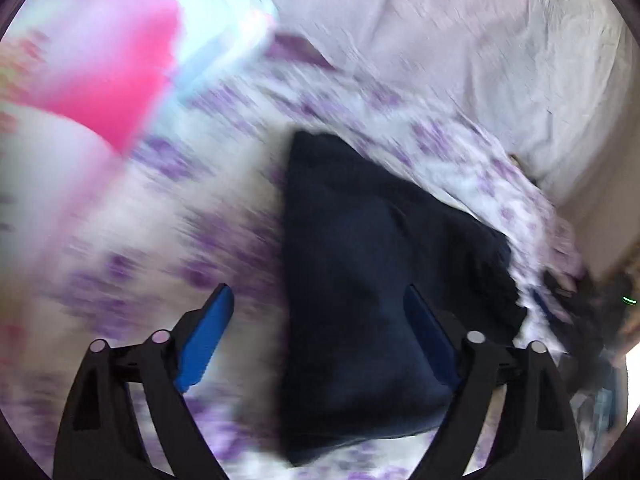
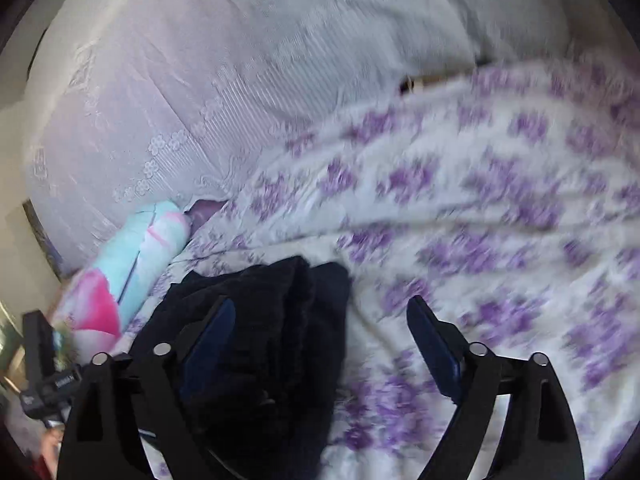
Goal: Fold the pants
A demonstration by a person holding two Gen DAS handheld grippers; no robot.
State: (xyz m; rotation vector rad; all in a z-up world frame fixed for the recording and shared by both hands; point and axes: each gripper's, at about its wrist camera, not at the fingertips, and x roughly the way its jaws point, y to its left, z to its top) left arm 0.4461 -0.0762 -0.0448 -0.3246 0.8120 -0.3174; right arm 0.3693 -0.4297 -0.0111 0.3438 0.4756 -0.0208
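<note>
One pair of dark navy pants (image 1: 380,280) lies folded into a compact bundle on a bedspread (image 1: 192,248) printed with purple flowers on white. In the right wrist view the same pants (image 2: 272,328) sit low and left of centre, showing stacked layers along their top edge.

Two grippers are in play, each with two blue-padded fingers. The left gripper (image 1: 320,328) has its jaws spread wide; the pants lie below and between them, and the right pad overlaps the dark cloth in the picture, but neither pad presses on it. The right gripper (image 2: 320,332) is also spread wide, with its left finger over the pants and its right finger over bare bedspread, pinching nothing.

One rolled cloth (image 1: 132,56) in pink, light blue and white lies beside the pants, near the edge of the bedspread; it shows again at the left of the right wrist view (image 2: 132,264). Behind the bedspread lies one pale lilac sheet (image 2: 224,80) with an embroidered flower border. The left wrist view is heavily smeared by motion blur, so finer detail there cannot be told.
</note>
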